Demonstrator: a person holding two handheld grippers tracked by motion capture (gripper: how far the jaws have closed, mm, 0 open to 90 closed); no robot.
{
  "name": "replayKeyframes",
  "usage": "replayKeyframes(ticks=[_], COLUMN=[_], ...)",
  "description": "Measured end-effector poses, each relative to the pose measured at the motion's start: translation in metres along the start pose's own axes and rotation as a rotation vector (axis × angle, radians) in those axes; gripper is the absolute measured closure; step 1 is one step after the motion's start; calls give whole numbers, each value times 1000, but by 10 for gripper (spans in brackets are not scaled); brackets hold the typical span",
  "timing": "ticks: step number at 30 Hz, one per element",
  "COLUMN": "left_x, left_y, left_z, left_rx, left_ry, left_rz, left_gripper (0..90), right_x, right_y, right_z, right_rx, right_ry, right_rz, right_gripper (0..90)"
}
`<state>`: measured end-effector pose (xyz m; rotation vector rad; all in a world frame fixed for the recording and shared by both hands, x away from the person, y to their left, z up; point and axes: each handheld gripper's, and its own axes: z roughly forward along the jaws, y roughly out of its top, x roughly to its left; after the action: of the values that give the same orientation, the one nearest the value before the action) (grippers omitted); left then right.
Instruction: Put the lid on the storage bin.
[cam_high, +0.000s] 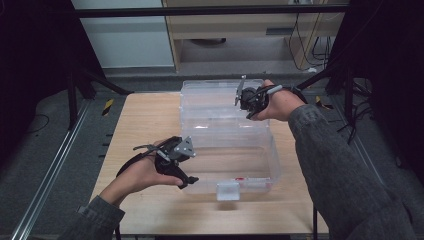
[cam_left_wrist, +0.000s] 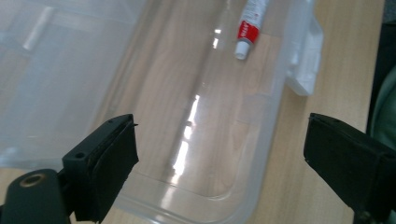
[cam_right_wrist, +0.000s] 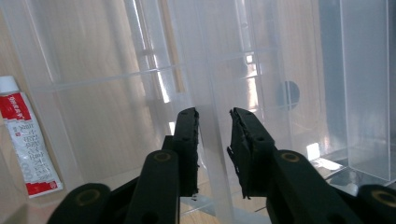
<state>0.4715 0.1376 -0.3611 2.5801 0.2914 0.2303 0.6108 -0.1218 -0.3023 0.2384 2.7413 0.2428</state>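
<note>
The right gripper (cam_high: 248, 102), jaws nearly together around the edge of the clear box's lid (cam_right_wrist: 212, 135) at 12 o'clock, looks set to swing it shut. The left gripper (cam_high: 186, 167) waits spread wide by the box (cam_high: 272, 165), probably to steady it; a tube (cam_left_wrist: 250, 25) lies inside

The high view looks forward and down from above the person's side onto the whole counter (cam_high: 150, 130), far enough to take in the floor around it. The left gripper view sits close over the clear box (cam_left_wrist: 196, 116), looking down into it. The right gripper view faces the box's lid edge from very near. Both gripper views share the white-and-red tube (cam_right_wrist: 25, 140) (lying inside the box).
</note>
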Motion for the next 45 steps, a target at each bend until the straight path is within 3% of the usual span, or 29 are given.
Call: replayKeyframes(ticks=[1,7,16,22,29,30,32,41,45], left_x=[-5,-17,-19,-21,-20,-18,-15,-11,-9], left_y=[-1,-4,-9,-9,-7,-7,-7,-9,-9], left_z=[4,16,35,43,50,50,49,48,49], left_rx=[-1,26,78,96,138,141,142,123,125], left_ry=[-26,-72,-116,-119,-109,-99,-80,-90,-94], left_rz=[14,42,40,38,51,53,46,12,5], left_gripper=[151,215,361,463,676,676,772,804,804], right_x=[1,3,3,3,5,5,6,5,2], right_y=[1,-1,-1,1,-1,-1,-1,1,1], right_z=[-2,-4,-3,-2,-2,-2,-2,-1,-3], right_rx=[-2,8,-3,-10,-10,-12,-17,-18,-33], right_ry=[13,8,7,2,-10,-10,-13,-9,15], right_rz=[2,3,11,10,14,15,13,9,22], right_gripper=[780,802,796,788,783,783,782,784,803])
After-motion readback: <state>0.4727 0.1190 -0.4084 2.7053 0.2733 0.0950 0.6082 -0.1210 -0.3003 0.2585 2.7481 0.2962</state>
